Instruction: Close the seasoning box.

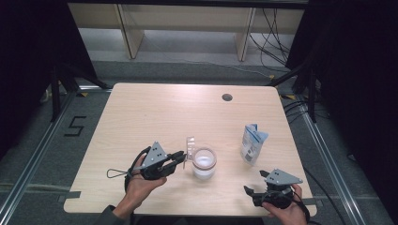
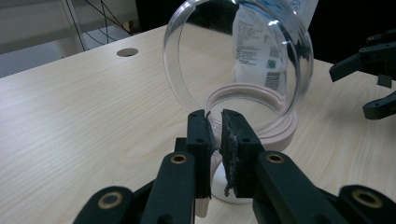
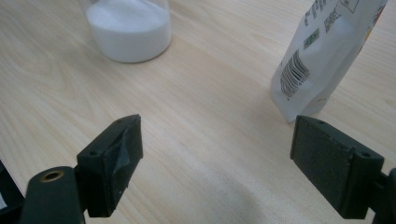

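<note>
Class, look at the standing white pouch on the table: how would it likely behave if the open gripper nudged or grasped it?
The pouch stands upright on a narrow base, so a nudge would probably tip it. Its creased film sides suggest it would crumple when the right gripper grasps it.

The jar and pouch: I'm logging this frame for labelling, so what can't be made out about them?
- Jar contents: white powder shows in the right gripper view, but the top edge cuts off the jar, so fill level is unknown.
- Lid: the left tool covers its lower edge and hinge.
- Pouch print: too small in the high view; cropped in the right gripper view.
</note>
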Demonstrator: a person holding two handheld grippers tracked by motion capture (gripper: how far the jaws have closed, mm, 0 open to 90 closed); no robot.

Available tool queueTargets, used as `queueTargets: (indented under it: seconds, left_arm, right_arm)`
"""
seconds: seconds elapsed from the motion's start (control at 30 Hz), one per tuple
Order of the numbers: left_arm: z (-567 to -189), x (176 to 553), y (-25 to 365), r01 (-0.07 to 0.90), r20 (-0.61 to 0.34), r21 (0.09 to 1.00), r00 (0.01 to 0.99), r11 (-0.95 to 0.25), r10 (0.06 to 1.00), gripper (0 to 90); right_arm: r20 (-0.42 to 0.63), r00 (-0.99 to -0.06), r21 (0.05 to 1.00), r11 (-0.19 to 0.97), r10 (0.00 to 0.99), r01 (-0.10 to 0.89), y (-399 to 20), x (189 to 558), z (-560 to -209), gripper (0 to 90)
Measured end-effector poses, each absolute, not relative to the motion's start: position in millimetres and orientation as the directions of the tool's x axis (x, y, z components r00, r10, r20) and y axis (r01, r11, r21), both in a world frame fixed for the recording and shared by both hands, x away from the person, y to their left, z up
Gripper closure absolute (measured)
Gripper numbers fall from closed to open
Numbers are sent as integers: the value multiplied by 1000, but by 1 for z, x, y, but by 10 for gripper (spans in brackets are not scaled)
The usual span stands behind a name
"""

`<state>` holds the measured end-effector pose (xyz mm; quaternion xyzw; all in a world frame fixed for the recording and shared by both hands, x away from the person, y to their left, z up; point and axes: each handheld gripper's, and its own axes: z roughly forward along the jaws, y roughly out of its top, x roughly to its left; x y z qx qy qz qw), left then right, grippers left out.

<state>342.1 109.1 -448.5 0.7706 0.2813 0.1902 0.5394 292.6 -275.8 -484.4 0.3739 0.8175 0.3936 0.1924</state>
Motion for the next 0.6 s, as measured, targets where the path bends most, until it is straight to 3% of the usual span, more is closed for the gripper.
queueTargets:
  seconds: [0.37, 0.6]
  left_arm:
    - [-447, 340, 103, 227, -17, 938, 784, -262, 621, 794]
    - [-447, 337, 103, 262, -68, 934, 795, -241, 602, 715]
  right_arm:
    - [-20, -644, 788, 409, 765, 461, -276, 293, -484, 180]
    - [-15, -646, 786, 408, 763, 465, -275, 292, -484, 181]
